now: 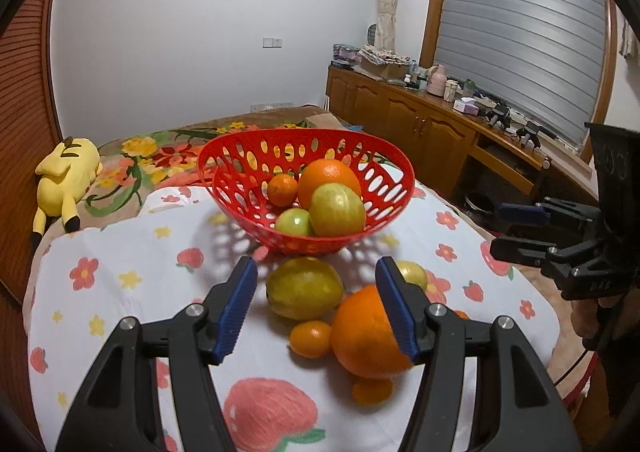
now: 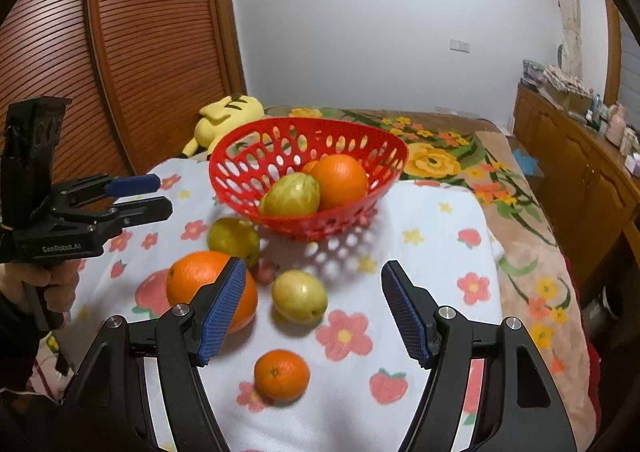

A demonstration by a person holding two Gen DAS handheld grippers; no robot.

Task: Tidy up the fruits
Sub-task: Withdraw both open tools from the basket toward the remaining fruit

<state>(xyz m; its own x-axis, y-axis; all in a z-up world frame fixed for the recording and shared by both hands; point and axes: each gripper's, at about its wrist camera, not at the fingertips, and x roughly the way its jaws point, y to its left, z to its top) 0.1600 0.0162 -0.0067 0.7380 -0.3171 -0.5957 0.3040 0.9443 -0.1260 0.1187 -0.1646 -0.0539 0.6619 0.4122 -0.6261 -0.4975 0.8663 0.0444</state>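
A red perforated basket [image 1: 244, 168] [image 2: 240, 168] stands on the flowered cloth and holds a big orange [image 1: 326, 176] [image 2: 340, 180], a small orange [image 1: 282, 190], and two green-yellow fruits [image 1: 338, 210] [image 1: 294, 222]. In front of it lie a yellow-green fruit [image 1: 304, 288] [image 2: 232, 238], a big orange [image 1: 360, 336] [image 2: 196, 276], a small orange [image 1: 310, 338], another yellow-green fruit [image 2: 300, 296] and a small orange [image 2: 282, 374]. My left gripper [image 1: 316, 308] [image 2: 148, 194] is open and empty above the loose fruits. My right gripper [image 2: 314, 312] [image 1: 504, 230] is open and empty.
A yellow plush toy [image 1: 64, 180] [image 2: 228, 116] lies behind the cloth to the left. A wooden cabinet [image 1: 420, 120] with clutter runs along the right. A slatted wooden wardrobe [image 2: 140, 32] stands at the left. The flowered bedspread [image 2: 460, 156] lies beyond the cloth.
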